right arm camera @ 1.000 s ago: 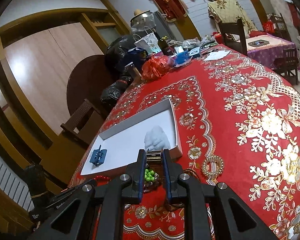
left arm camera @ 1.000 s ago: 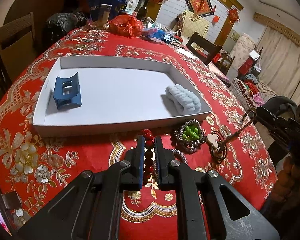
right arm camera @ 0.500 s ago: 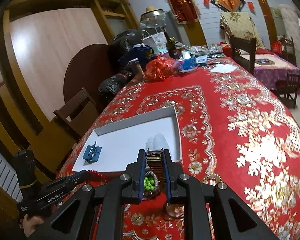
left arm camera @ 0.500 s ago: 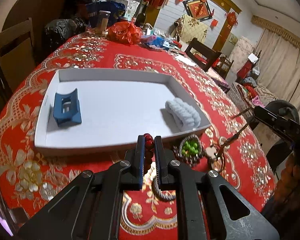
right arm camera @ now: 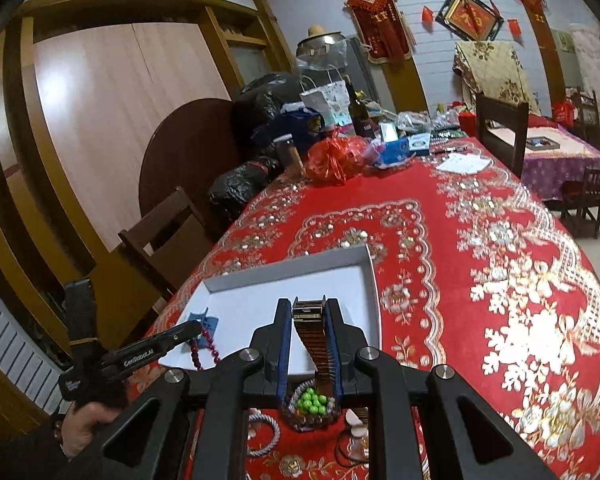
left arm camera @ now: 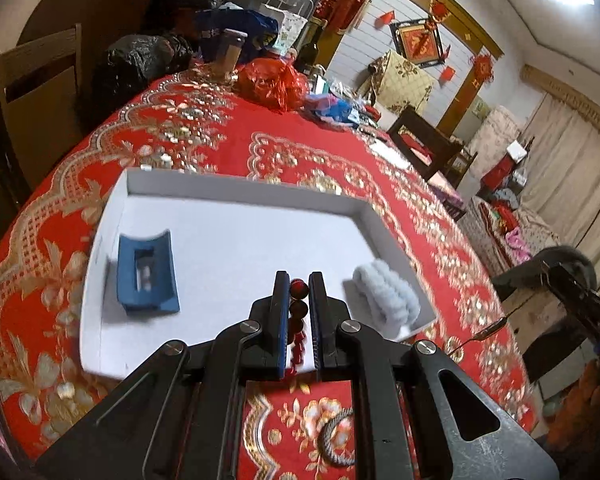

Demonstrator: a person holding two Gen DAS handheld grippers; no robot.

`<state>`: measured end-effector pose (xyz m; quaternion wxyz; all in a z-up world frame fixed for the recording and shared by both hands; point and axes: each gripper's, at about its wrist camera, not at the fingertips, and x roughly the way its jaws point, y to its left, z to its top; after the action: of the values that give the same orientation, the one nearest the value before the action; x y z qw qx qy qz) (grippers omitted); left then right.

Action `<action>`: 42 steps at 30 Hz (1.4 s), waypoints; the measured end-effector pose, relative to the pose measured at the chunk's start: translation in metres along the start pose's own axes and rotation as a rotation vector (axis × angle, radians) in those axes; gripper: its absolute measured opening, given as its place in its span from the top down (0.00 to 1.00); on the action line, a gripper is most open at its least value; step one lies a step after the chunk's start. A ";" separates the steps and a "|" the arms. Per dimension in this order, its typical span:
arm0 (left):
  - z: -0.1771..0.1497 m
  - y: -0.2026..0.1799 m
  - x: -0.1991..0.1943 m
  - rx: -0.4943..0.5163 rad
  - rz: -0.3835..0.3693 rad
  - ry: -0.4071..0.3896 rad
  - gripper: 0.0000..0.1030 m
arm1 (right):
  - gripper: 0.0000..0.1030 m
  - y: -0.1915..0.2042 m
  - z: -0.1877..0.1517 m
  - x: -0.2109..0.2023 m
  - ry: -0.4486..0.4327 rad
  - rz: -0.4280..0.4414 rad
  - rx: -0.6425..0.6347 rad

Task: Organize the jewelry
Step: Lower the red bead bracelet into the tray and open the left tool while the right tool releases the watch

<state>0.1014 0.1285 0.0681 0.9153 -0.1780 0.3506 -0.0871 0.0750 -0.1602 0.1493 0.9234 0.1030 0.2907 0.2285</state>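
Your left gripper (left arm camera: pixel 299 280) is clamped on a strand of dark red beads (left arm camera: pixel 298 312), which hangs below the fingers with its long axis roughly vertical; the fingertips sit over the near part of the white tray (left arm camera: pixel 244 190), so the tray floor lies straight beneath and slightly ahead of the strand. Of the two arms, this one appears the nearer to a release: lowering should put the beads on bare white floor between the blue hair clip (left arm camera: pixel 146 272) to the left and the pale blue scrunchie (left arm camera: pixel 386 294) to the right, well apart from both. Your right gripper (right arm camera: pixel 308 308) is closed on a metal link band (right arm camera: pixel 312 332), whose length trails down and back toward you; it hovers short of the tray's near right corner, with the tray ahead and to the left. Beneath it on the red and gold tablecloth (right arm camera: pixel 480 240) remain a beaded piece with green beads (right arm camera: pixel 312 402) and a silver cord bracelet (right arm camera: pixel 266 434). The table carries bags and bottles at its far end; wooden chairs (right arm camera: pixel 168 232) stand around it, in a room hung with red decorations.
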 end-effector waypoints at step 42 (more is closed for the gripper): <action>-0.022 0.022 0.081 0.033 0.229 0.094 0.92 | 0.85 0.002 -0.022 0.186 0.274 0.035 0.124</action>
<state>0.1477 0.1202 -0.0051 0.9045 -0.1175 0.4099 0.0042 0.1967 -0.0669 0.0410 0.8629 0.1326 0.4256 0.2382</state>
